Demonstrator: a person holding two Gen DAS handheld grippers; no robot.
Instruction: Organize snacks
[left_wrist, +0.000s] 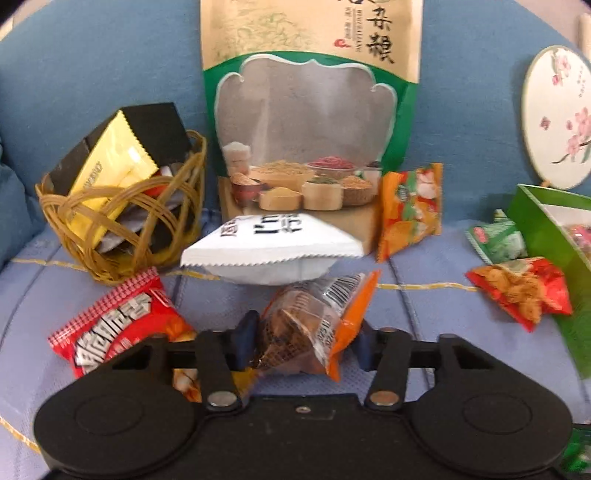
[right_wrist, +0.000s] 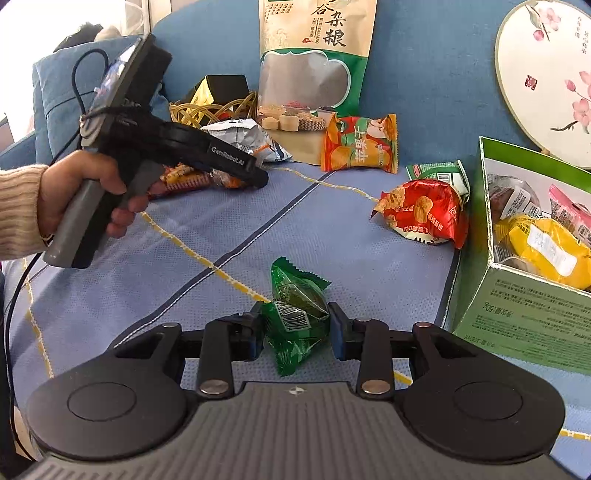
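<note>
two grippers, each closed on one snack. left gripper (left_wrist: 306, 343) pinches a clear-and-orange packet (left_wrist: 314, 325); right gripper (right_wrist: 297, 328) clamps a green packet (right_wrist: 295, 317). wicker basket (left_wrist: 122, 218) lies at ten o'clock in the left view, green box (right_wrist: 524, 295) at three o'clock in the right. risk: slick, crumpled film could slide from the pads in transit, or the left packet could snag the red packet (left_wrist: 118, 325) beside it.
</note>
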